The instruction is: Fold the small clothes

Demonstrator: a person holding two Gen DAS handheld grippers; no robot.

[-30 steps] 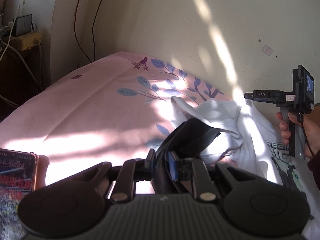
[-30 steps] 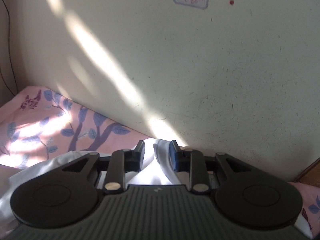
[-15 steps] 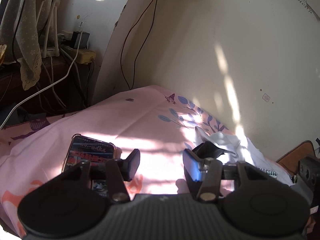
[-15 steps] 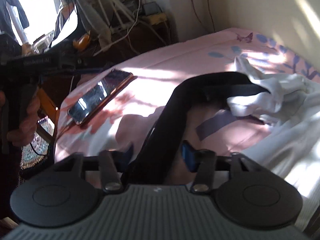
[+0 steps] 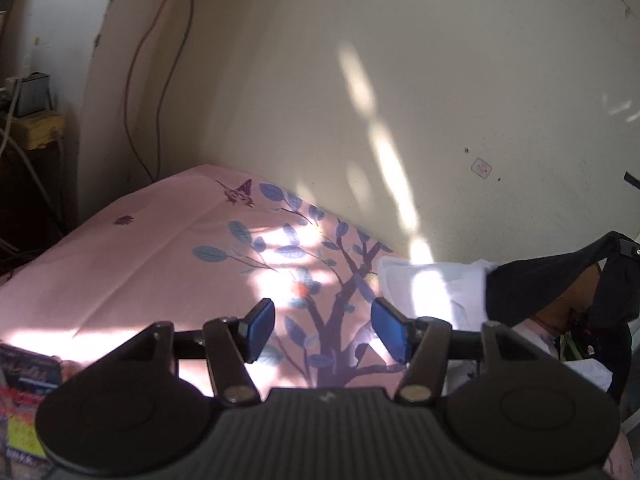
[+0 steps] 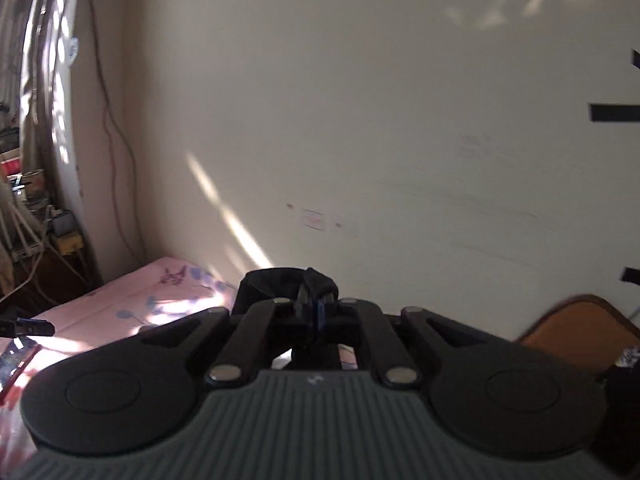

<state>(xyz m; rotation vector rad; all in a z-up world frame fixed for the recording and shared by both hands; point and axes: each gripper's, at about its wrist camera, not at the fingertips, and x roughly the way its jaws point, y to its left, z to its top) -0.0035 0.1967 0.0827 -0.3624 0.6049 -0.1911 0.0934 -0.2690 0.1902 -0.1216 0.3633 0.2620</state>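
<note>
**Dark garment goes aloft over pink bedsheet as folding begins**

Sunlight stripes the cream wall as a small black cloth garment (image 5: 552, 280) hangs in the air above the far right part of the bed, lifted clear of the pink floral bedsheet (image 5: 168, 256). The right gripper (image 6: 316, 310) is clamped on a bunched edge of the black fabric, its jaws drawn together with cloth pinched between the blue pads. The left gripper (image 5: 323, 327) hovers over the sheet's tree print with jaws spread wide and nothing between them, well apart from the garment.

A rumpled white cotton T-shirt (image 5: 436, 284) lies against the wall at the bed's far edge, just beside the hanging black piece. At the near left edge of the bed sits a smartphone with a lit colourful screen (image 5: 24, 384).

The black garment looks light and limp: it drapes and sags from the single hold, so it should weigh almost nothing but will not keep any shape by itself. One-point holding leaves it bunched; a fold likely needs the free left tool to take a second edge or corner, at a hem or waistband where the cloth is doubled and less apt to slip, so that it can be stretched flat on the open sheet. Which end the right tool holds cannot be told from these views.
</note>
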